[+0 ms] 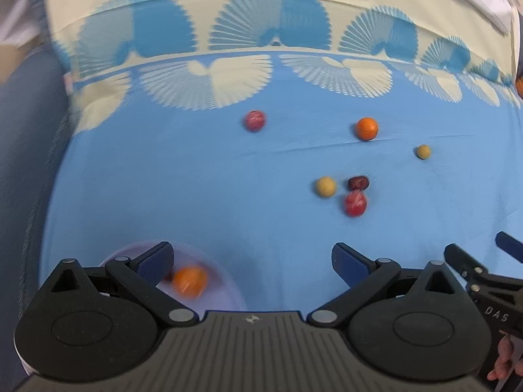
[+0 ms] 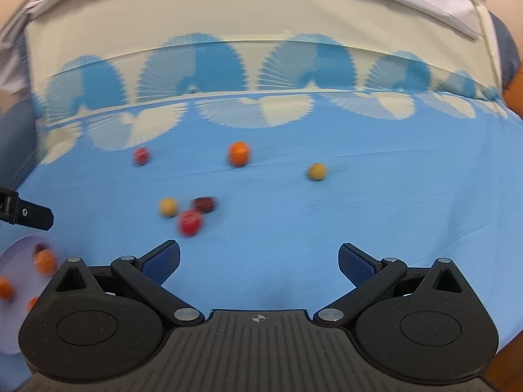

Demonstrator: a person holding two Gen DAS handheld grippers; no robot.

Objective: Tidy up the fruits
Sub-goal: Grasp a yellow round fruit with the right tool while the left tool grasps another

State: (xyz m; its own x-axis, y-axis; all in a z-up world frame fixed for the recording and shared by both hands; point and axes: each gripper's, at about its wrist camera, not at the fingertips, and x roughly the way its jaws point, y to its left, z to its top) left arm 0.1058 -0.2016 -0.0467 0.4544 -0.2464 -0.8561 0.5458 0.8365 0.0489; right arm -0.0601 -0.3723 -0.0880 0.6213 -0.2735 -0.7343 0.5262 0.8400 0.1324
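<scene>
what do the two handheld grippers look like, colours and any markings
Both the left gripper and right gripper are matte black, with round-ended link arms, silver pivot pins, a ribbed grey central body bearing a small crosshair mark, and blue textured fingers. The left view shows "DAS" lettering on the right gripper's side.

Left gripper (image 1: 251, 258) fingers apart; orange (image 1: 189, 281) in plate (image 1: 225, 290).

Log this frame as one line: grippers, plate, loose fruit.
left gripper: open, empty | right gripper: open, empty | pale round plate: holds orange fruits | blue patterned cloth: red, orange, yellow, dark fruits still loose
</scene>
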